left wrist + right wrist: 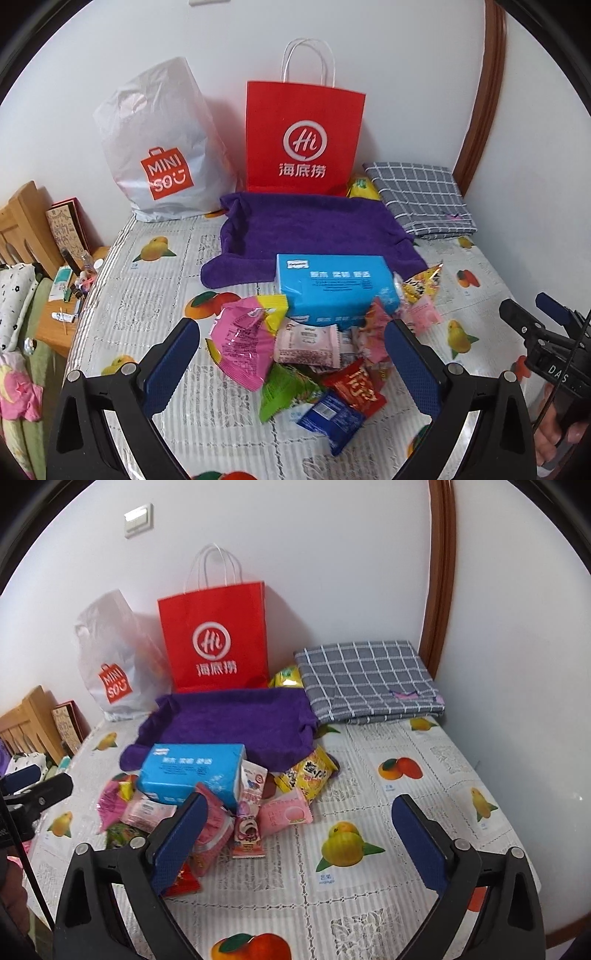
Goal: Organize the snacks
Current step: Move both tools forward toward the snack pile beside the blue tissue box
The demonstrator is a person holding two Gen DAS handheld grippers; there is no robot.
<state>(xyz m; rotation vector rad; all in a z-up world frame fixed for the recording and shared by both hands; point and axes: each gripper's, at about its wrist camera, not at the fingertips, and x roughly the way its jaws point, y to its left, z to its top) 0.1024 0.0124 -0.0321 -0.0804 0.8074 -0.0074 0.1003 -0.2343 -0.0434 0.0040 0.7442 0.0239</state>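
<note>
A pile of snack packets lies on the fruit-print tablecloth point(147, 295): a pink bag point(242, 343), a pale pink packet point(306, 345), a green packet point(284, 391), a red packet point(356, 386) and a blue packet point(328, 417). A blue tissue pack point(332, 291) lies behind them, partly on a purple towel point(314, 229). My left gripper point(291, 358) is open and empty, its fingers either side of the pile. My right gripper point(299, 830) is open and empty over the cloth, right of the pile point(207, 812). A yellow packet point(306, 775) and a peach packet point(284, 814) lie at its right edge.
A red paper bag point(304, 140) and a white Miniso plastic bag point(162, 147) stand against the wall. A folded grey checked cloth point(421, 195) lies at the back right. A cluttered wooden side table point(66, 295) stands left of the table edge.
</note>
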